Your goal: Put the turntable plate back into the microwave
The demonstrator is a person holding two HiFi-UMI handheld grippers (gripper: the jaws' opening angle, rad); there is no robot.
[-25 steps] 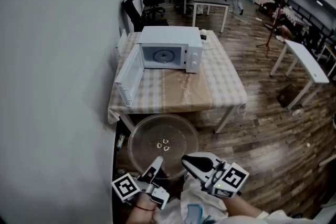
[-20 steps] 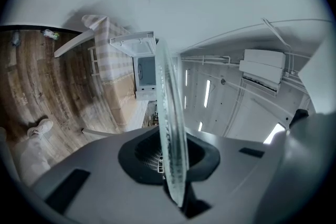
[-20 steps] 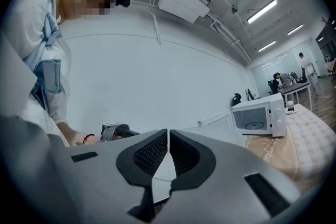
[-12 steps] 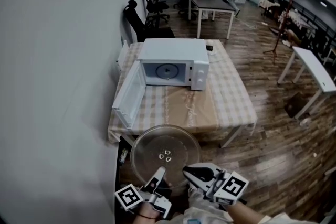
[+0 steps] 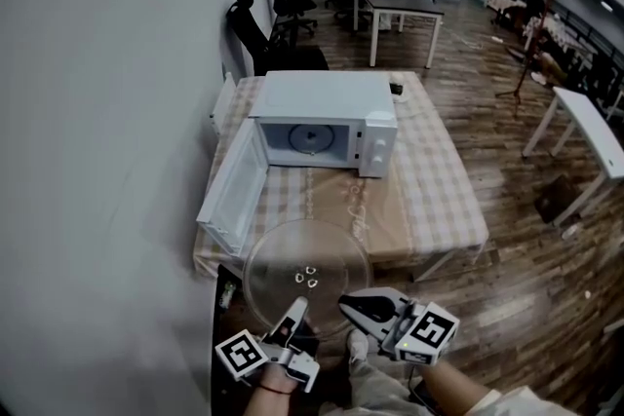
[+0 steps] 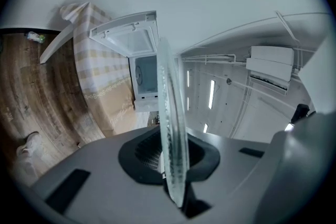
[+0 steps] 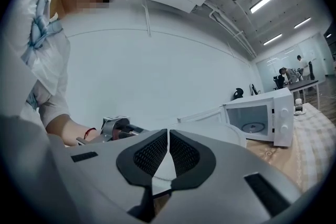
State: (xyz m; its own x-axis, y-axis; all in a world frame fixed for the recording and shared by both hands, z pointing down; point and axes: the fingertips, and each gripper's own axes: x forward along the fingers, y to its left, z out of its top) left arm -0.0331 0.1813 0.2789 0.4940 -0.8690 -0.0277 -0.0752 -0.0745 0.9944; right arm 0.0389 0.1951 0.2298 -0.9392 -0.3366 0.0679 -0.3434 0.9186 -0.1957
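Left gripper [image 6: 170,157]: the jaws are closed on the near rim of the glass turntable plate [image 5: 307,253]. The ribbed black pads [image 6: 144,152] press on both faces of the glass, which shows edge-on in the left gripper view. The gripper points level, toward the microwave.

Right gripper [image 7: 168,147]: the jaws are together, pad against pad, with nothing gripped between them. In the head view its tip lies at the plate's near rim, just beside the left gripper. Whether it touches the glass cannot be determined.

Turntable plate: it is held level in the air, off the near edge of the table [image 5: 429,190] and above the wooden floor [image 5: 526,278]. Three small lugs [image 5: 306,277] are visible at its centre.

Microwave [image 5: 327,93]: it stands on the table's checked cloth, well apart from the plate. Its door [image 5: 234,190] is swung fully open to the left. The cavity faces the plate, and a hub [image 5: 308,136] is visible on the cavity floor.
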